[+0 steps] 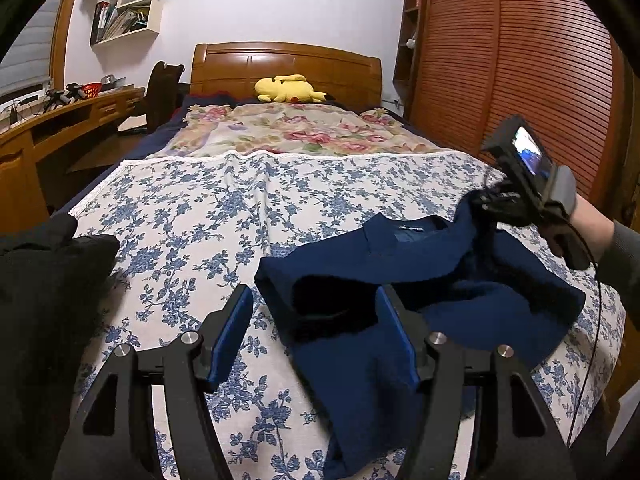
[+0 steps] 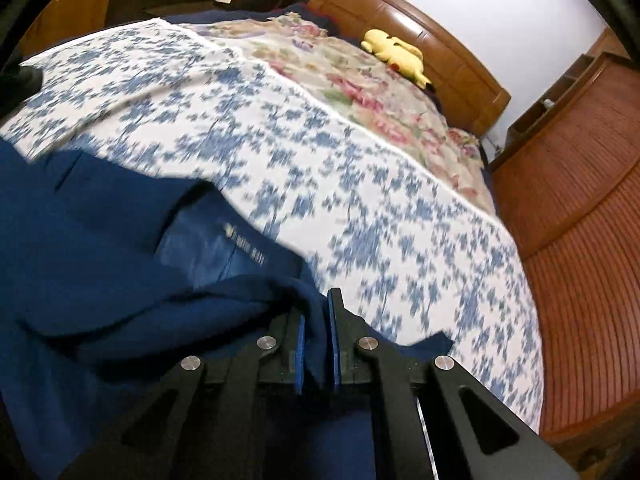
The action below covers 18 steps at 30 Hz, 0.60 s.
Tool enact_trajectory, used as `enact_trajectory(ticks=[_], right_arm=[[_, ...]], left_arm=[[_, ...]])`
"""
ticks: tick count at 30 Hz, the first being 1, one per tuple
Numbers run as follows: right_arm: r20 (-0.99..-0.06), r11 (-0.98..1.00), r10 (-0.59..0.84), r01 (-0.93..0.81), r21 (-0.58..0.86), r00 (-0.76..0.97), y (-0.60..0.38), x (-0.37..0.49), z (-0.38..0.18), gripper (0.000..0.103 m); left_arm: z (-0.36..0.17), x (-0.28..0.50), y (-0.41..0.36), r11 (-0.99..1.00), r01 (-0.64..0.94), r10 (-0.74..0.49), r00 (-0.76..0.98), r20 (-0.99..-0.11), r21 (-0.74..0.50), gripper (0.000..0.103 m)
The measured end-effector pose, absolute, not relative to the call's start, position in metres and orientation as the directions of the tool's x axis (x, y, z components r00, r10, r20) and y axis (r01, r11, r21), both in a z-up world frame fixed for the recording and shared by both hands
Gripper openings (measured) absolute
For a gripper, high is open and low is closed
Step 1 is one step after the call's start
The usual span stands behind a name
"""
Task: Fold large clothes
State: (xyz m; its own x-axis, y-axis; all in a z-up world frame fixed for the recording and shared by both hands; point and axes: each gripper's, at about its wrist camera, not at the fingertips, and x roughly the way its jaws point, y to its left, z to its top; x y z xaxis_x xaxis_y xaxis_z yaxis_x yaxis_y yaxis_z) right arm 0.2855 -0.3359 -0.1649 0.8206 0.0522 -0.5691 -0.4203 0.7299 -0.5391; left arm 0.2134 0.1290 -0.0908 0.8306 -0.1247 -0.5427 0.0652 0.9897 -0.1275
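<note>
Now the fold is starting: the right gripper (image 2: 318,344) has its jaws pinching the navy sweater (image 1: 400,272) on the bed (image 1: 192,216); the left gripper (image 1: 316,336), jaws spread, probably must grip the sweater's near edge next.

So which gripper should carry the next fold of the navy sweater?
Right. The right gripper is already shut on the navy sweater edge; the left gripper is open, gripping nothing.
</note>
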Motion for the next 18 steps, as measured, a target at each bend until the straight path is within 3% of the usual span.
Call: enact_trajectory(ticks=[1,3,9,13,18], right_arm=[[-0.565,0.737,0.046,-0.41,-0.537,0.824,-0.333,0.289,-0.164,0.01],[-0.565,0.76,0.037,-0.39,-0.52,0.824,-0.327,0.295,-0.162,0.025],[-0.526,0.824,0.071,-0.347,-0.448,0.847,-0.327,0.298,-0.155,0.054],[-0.51,0.847,0.135,-0.366,-0.386,0.85,-0.337,0.289,-0.152,0.06],[-0.571,0.796,0.266,-0.512,-0.325,0.777,-0.327,0.261,-0.161,0.061]], left_arm=[[-0.092,0.214,0.13,0.99,0.063,-0.122,0.83,-0.544,-0.127,0.065],[-0.093,0.215,0.132,0.99,0.059,-0.122,0.828,-0.547,-0.13,0.065],[-0.093,0.217,0.134,0.989,0.054,-0.121,0.83,-0.544,-0.137,0.065],[-0.094,0.219,0.137,0.989,0.045,-0.114,0.832,-0.543,-0.138,0.065],[-0.093,0.218,0.139,0.99,0.036,-0.107,0.834,-0.542,-0.14,0.065]])
